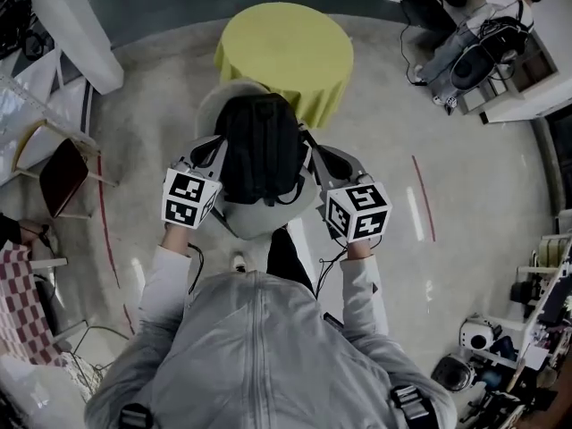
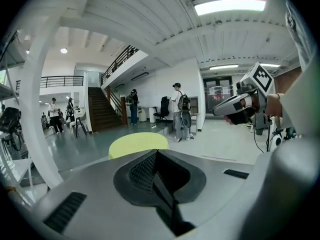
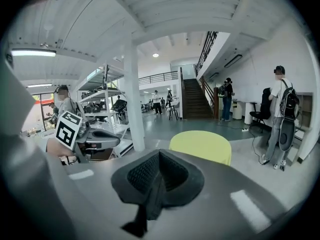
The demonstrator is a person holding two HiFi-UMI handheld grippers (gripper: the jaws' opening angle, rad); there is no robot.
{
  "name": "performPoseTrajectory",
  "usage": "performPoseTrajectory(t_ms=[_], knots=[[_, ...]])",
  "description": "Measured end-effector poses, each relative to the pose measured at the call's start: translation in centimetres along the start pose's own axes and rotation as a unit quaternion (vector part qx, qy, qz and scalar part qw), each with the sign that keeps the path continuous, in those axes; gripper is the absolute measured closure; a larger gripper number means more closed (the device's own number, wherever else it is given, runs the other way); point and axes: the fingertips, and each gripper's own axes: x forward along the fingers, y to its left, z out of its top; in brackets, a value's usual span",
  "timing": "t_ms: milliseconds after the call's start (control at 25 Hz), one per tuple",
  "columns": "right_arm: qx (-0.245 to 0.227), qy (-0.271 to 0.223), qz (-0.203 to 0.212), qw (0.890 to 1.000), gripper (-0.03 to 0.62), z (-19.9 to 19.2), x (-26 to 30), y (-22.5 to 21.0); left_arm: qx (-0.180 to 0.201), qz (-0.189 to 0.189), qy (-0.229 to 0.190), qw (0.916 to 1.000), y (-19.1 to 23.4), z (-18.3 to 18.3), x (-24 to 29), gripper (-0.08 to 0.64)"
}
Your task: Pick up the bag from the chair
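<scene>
Seen from the head view, a round yellow desk [image 1: 284, 56] stands on the concrete floor [image 1: 465, 239]. Right in front of it is a pale chair [image 1: 256, 221] with the black bag [image 1: 259, 150] sitting on it. The left gripper [image 2: 156, 154] and right gripper [image 3: 159, 154] flank the bag, one close on each side. Both have their fingers pressed together with nothing between them, and both point over toward the yellow desk.

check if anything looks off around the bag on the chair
Nothing stands out. The black bag rests centred on the chair, not hanging off an edge. The yellow table beyond it looks tidy, and nothing nearby appears spilled or toppled.
</scene>
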Motion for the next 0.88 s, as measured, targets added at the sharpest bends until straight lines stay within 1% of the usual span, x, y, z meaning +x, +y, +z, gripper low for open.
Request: performPoseTrajectory(t_ms=[120, 320, 360, 400, 520, 720, 880], knots=[[-0.006, 0.023, 0.011, 1.000, 0.581, -0.6, 3.8, -3.1, -0.020, 0.017, 0.039, 0.9989, 1.8, -1.9, 3.1, 0.554], [0.001, 0.058, 0.047, 0.997, 0.578, -2.0, 10.8, -8.2, -0.058, 0.038, 0.078, 0.9946, 5.0, -4.5, 8.9, 0.552], [0.002, 0.069, 0.058, 0.996, 0.551, -2.4, 12.4, -8.9, -0.065, 0.039, 0.085, 0.9935, 5.6, -5.1, 10.1, 0.549], [0.002, 0.081, 0.070, 0.994, 0.487, -3.0, 13.8, -9.6, -0.072, 0.040, 0.093, 0.9923, 6.2, -5.8, 11.3, 0.531], [-0.001, 0.108, 0.094, 0.990, 0.471, -5.0, 17.7, -11.4, -0.094, 0.044, 0.119, 0.9875, 7.7, -8.3, 14.3, 0.486], [0.016, 0.153, 0.116, 0.981, 0.388, -9.3, 23.5, -13.9, -0.133, 0.032, 0.162, 0.9772, 9.0, -13.5, 18.6, 0.419], [0.021, 0.197, 0.129, 0.972, 0.374, -13.7, 27.0, -15.3, -0.159, 0.024, 0.197, 0.9672, 9.4, -18.1, 20.8, 0.370]])
